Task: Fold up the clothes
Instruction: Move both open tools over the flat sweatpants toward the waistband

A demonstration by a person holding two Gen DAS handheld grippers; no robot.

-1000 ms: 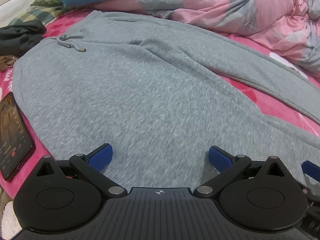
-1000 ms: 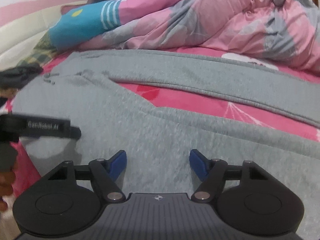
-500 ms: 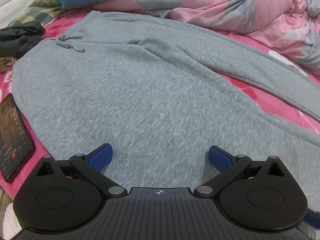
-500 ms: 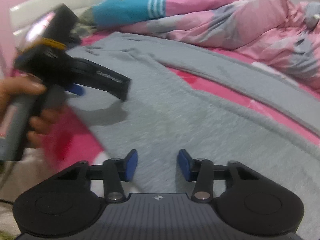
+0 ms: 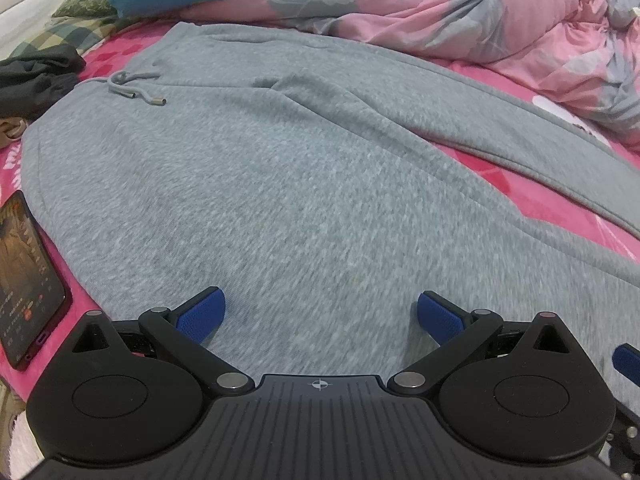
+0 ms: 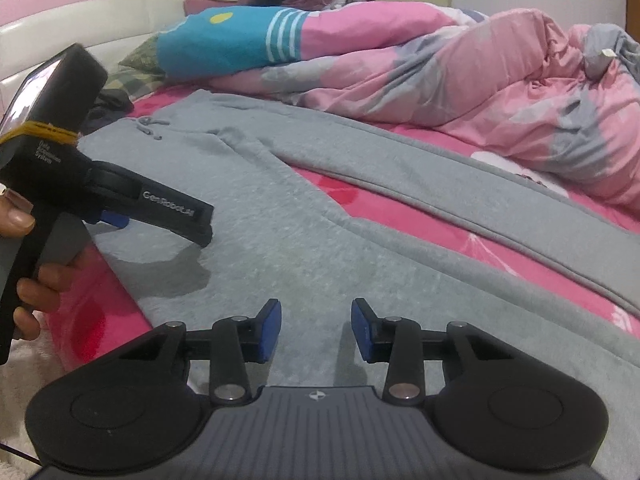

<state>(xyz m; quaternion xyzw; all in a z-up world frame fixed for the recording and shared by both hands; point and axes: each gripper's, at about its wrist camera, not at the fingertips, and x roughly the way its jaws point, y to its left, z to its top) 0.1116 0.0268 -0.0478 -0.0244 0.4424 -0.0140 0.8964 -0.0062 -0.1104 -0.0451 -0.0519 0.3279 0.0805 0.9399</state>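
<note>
Grey sweatpants spread flat across pink bedsheet, filling mid-frame in both views; waistband and drawstring toward upper left, legs fanning to the right edge with a wedge of bare sheet between. Left gripper low centre, jaws wide apart over cloth, nothing pinched. Right gripper partly apart, narrowing, only flat fabric below, not pinched. Phone hard against left hem. Rumpled quilt crowding the top edge.

Left of the grey sweatpants a phone crowds your path; beyond them the pink duvet blocks you; the pink sheet between their legs lies bare.
</note>
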